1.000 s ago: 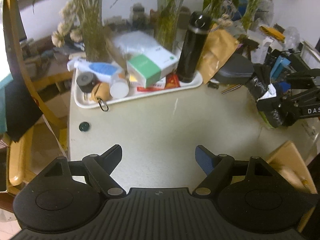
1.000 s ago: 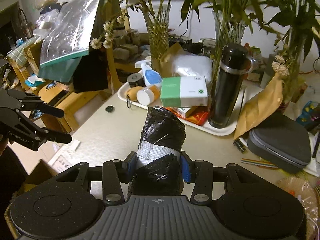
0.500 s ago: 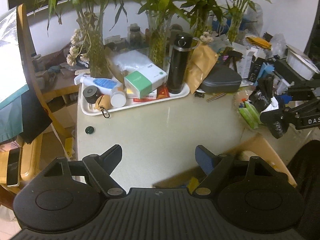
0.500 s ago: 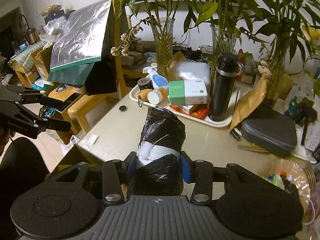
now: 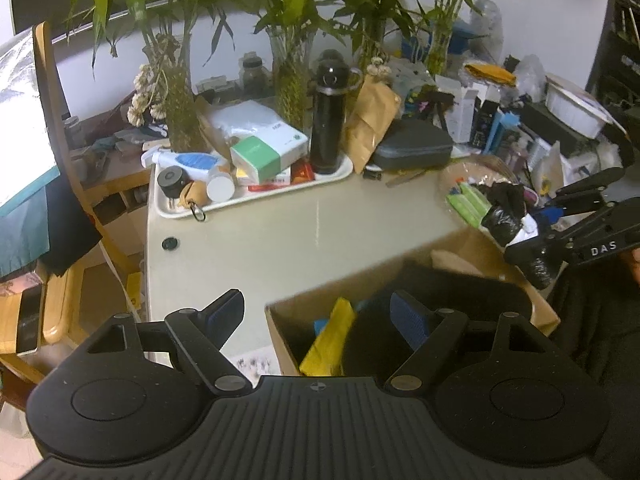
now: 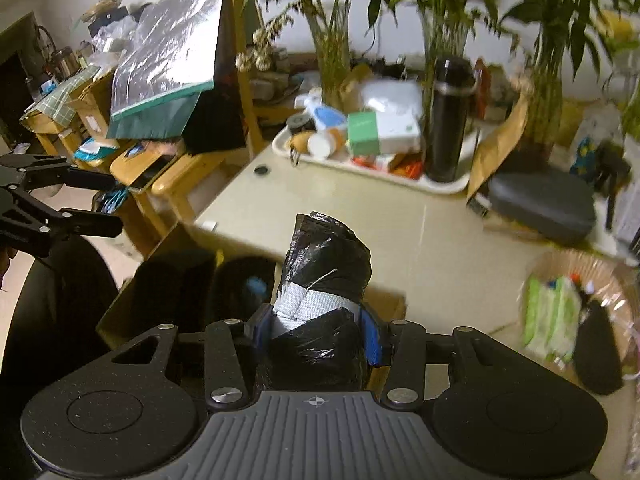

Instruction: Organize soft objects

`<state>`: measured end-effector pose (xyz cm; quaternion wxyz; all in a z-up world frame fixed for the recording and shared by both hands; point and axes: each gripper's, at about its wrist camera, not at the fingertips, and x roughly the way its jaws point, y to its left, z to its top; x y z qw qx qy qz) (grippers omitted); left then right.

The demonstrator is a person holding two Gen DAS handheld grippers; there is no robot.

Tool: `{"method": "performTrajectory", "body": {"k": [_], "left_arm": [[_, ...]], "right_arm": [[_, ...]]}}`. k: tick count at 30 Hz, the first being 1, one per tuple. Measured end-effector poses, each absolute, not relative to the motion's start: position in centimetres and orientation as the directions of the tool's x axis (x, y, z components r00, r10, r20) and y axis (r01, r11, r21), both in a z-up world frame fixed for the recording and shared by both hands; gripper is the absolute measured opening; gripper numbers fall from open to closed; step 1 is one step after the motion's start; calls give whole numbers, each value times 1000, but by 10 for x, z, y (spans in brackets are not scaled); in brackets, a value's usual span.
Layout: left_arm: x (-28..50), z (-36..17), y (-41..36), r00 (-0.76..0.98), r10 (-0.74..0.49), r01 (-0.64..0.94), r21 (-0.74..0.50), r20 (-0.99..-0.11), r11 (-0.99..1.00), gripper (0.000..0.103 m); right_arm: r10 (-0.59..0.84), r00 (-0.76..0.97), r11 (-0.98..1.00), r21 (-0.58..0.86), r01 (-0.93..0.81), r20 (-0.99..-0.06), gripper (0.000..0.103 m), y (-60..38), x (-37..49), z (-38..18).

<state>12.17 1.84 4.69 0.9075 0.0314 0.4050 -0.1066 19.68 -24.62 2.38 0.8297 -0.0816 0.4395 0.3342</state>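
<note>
- pulling back from the bench is what both views have done over the last second: a cardboard box that was barely in sight a second ago now fills the lower middle of the left view, just under the left gripper.
- the left gripper's fingers are spread wide with nothing between them, as they were before.
- the right gripper stays pinched on a black bag roll with a white band round its middle; the roll has not slipped in the grip.
- my reading: the roll is being carried off the bench toward the box, so the drop looks close but is not yet done.
- the left view alone shows what lies in the box, at lower centre: a yellow cloth and something dark and soft beside it.
- the left view also shows the right gripper from the side at the right edge, with the roll apparently over the box's far corner, though the height is hard to judge.
- the right view alone shows the grip close up, and a basket with a green pack at lower right; the box there is dark and blurred.
</note>
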Motion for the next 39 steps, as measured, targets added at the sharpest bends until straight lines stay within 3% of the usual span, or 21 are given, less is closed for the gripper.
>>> {"method": "performTrajectory", "body": {"k": [9,11,13,20,32,39], "left_arm": [[107,37,14,635,-159,213,-27,-756,977,81],[105,37,14,635,-162,218,-26,-755,976,81],[102,37,14,635,-160,222,-20,-756,975,81],[90,36,13,639,-152,217,-13,-755,976,81],[64,38,12,695,-162,191,-38,-700,981,83],[51,38,12,756,-146,140,-59,-638,988,95]], "right_arm": [[435,333,752,135,-645,-837,51,-237,203,-3],[442,333,754,145,-640,-833,74,-238,203,-3],[442,352,762,139,-632,-825,86,-240,200,1],[416,453,794,72,-604,-788,102,-250,183,19],[428,557,820,47,-570,-712,103,-265,130,39],[437,627,831,22,-556,-645,103,-263,101,43]]}}
